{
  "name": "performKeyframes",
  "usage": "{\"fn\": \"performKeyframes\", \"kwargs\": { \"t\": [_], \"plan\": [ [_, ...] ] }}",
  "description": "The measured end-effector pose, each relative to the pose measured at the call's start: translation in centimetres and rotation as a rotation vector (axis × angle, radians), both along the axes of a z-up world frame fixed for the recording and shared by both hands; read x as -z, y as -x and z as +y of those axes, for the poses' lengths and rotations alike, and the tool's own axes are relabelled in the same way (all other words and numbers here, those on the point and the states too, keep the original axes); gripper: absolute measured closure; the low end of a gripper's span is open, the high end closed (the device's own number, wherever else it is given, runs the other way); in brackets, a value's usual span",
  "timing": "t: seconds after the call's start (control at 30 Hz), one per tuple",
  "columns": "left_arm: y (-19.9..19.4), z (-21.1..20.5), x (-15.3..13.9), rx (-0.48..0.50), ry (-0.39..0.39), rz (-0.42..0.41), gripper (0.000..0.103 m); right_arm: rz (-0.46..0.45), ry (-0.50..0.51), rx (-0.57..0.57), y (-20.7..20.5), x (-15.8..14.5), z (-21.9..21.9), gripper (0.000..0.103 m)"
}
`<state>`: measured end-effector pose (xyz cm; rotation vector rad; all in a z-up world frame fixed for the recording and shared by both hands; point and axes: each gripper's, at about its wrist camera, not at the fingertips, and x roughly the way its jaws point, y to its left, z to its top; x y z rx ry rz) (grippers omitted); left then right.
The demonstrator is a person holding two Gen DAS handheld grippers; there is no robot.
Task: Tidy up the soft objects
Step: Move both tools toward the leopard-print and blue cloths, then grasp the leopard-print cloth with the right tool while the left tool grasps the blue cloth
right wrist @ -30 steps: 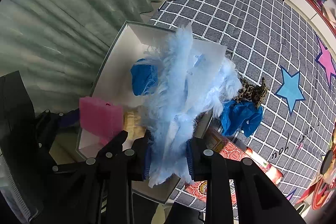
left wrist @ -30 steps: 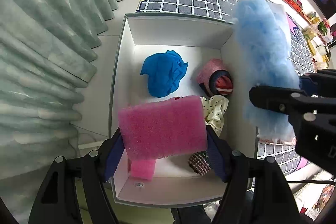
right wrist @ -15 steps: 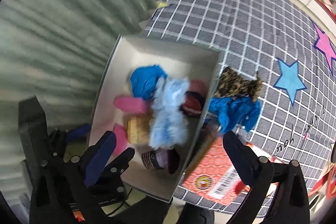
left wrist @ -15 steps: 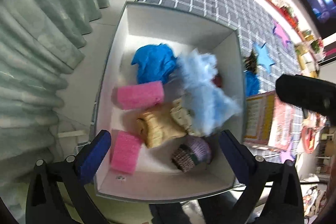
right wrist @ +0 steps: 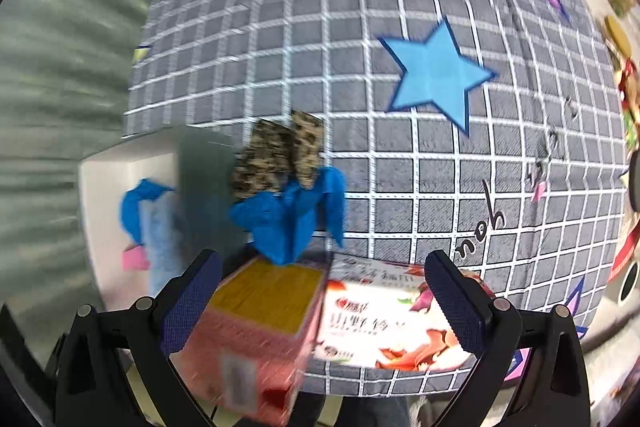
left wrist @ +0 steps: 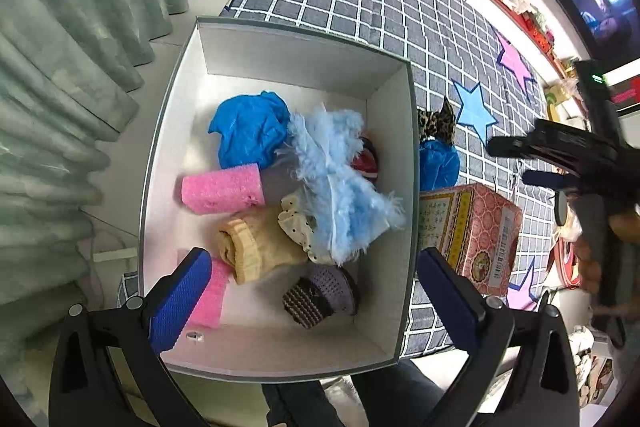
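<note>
my left gripper point(left wrist: 312, 291) and right gripper point(right wrist: 320, 299) both wide, empty | box point(left wrist: 408, 155) mostly filled | blue cloth point(right wrist: 292, 219), leopard piece point(right wrist: 280, 159) left on rug point(right wrist: 280, 27), 3 o'clock of box

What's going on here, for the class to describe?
A person with two hand-held grippers is sorting soft things into a white box. Both the left gripper and the right gripper are open and empty. A fluffy blue piece and a pink sponge lie in the box. A blue cloth and a leopard-print piece lie on the mat outside.
</note>
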<state>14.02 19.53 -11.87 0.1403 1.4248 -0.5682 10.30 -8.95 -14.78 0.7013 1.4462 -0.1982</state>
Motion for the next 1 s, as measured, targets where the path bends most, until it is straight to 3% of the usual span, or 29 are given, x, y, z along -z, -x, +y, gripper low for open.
{"fn": "performKeyframes", "kwargs": {
  "t": [0.4, 0.43, 0.53, 0.63, 0.7, 1.0],
  "plan": [
    [0.9, -2.2, -0.1, -0.028, -0.088, 0.02, 0.0, -0.005, -0.101, -0.014, -6.2, 7.3, -0.8, 0.001],
    [1.0, -2.6, -0.1, -0.025, -0.095, 0.021, 0.0, 0.004, -0.117, -0.025, -6.7, 8.0, -0.6, 0.005],
    [1.1, -4.2, -0.1, -0.003, -0.113, 0.025, 0.0, 0.012, -0.167, -0.072, -6.9, 9.3, -0.1, 0.056],
    [1.1, -5.6, 0.1, 0.019, -0.123, 0.031, 0.0, 0.02, -0.129, -0.09, -5.7, 9.4, -1.1, 0.065],
    [1.1, -6.8, 0.1, 0.038, -0.124, 0.029, 0.0, 0.02, -0.085, -0.078, -4.4, 9.3, -2.8, 0.065],
    [1.2, -13.1, -1.3, 0.154, -0.1, 0.001, 0.0, 0.131, -0.031, 0.246, 7.0, 11.6, -16.2, 0.065]
  ]
}}
